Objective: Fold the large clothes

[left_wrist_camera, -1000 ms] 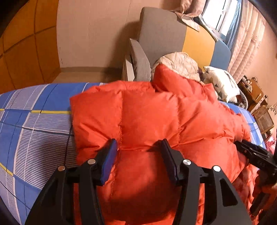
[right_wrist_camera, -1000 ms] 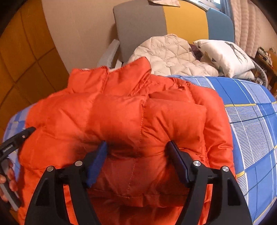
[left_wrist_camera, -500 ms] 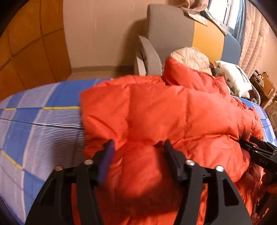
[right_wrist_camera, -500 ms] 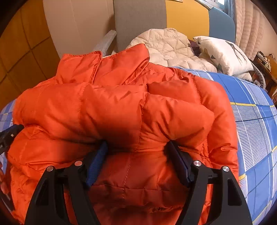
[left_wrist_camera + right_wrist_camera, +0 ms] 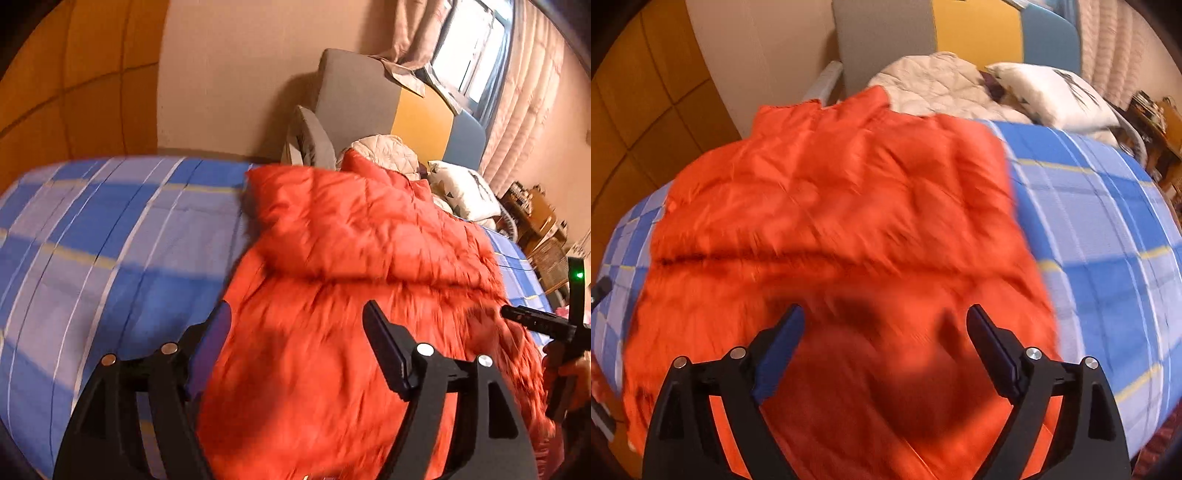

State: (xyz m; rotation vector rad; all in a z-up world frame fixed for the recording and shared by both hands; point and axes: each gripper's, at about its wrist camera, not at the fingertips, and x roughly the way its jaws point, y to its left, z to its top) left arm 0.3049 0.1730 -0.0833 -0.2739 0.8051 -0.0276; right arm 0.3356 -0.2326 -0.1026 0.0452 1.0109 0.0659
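An orange puffer jacket lies spread on the blue checked bedspread, with a fold line across its middle. My left gripper is open and empty above the jacket's near left edge. My right gripper is open and empty above the jacket near its front hem. The right gripper also shows at the right edge of the left wrist view. Both views are blurred by motion.
A cream quilted jacket and a white pillow lie at the head of the bed. A grey, yellow and blue headboard stands behind. The wall is to the left. A wooden side table with clutter stands to the right.
Both grippers opened wider, let go of the jacket and pulled back. The jacket's raised near part dropped forward and now lies flatter on the bed.
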